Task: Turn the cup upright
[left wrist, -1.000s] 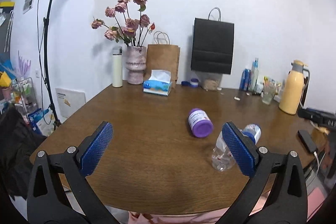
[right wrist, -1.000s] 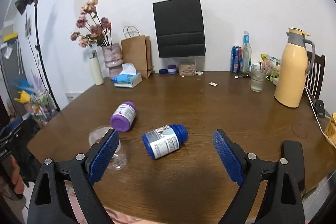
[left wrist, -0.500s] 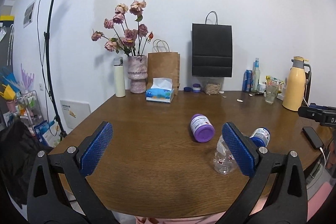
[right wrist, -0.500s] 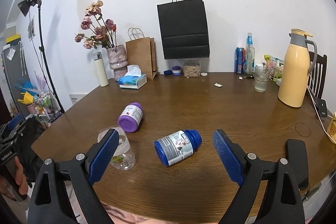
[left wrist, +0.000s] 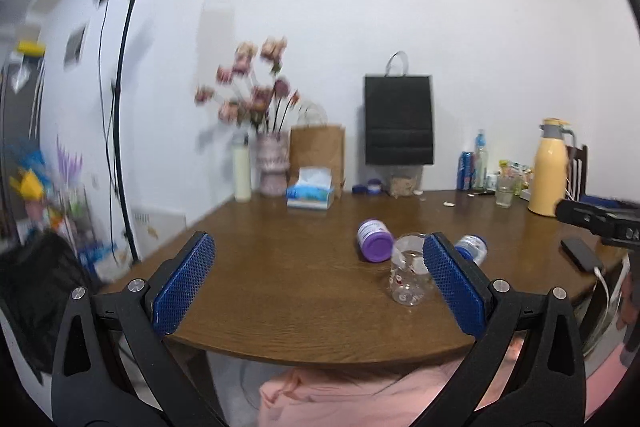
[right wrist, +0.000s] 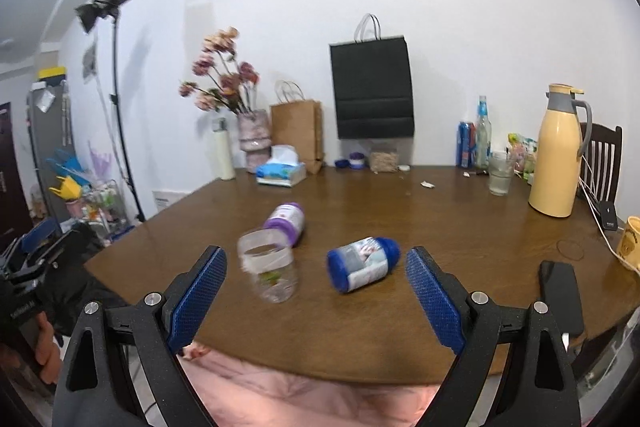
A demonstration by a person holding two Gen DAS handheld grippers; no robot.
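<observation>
Two lying bottles [right wrist: 362, 269] (capped), one clear cup [right wrist: 269, 270].

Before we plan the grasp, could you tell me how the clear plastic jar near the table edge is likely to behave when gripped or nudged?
The clear plastic jar looks thin-walled and empty, so probably light and squeezable under the fingers. It stands mouth-up near the table edge, so a sideways nudge could tip it. Its round body would likely roll, like the blue bottle lying beside it.

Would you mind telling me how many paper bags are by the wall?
2: a black paper bag against the wall, and a brown paper bag standing beside the flower vase.
</observation>
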